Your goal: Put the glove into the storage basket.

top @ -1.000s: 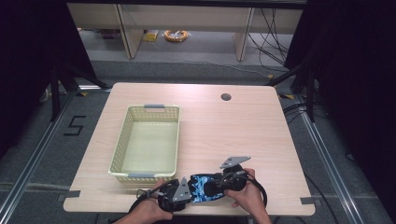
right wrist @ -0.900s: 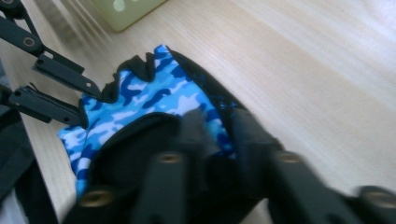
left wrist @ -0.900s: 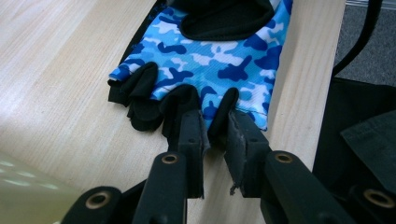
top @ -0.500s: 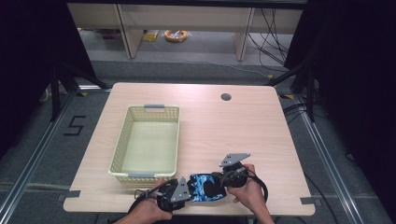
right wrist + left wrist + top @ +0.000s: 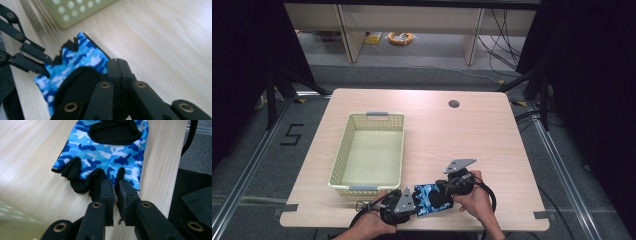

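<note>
We clamp our left tool point(image 5: 115, 192) on a black finger stub of the blue camouflage glove point(image 5: 105, 152); its jaws have just eased slightly apart. Our right tool point(image 5: 119, 65) pinches the glove's opposite, cuff-side edge, jaws fully together. The glove lies flat at the bench's point(image 5: 472, 130) near edge, just beside the yellow basket point(image 5: 343, 150).

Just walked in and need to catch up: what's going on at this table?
A person is handling a blue camouflage glove with two hand-held grippers at the near edge of the table. The left gripper is pinching the glove's finger end, its fingers having just closed on the fabric. The right gripper is clamped on the black cuff end. The glove lies flat between them, just right of the near end of the pale yellow basket.
</note>
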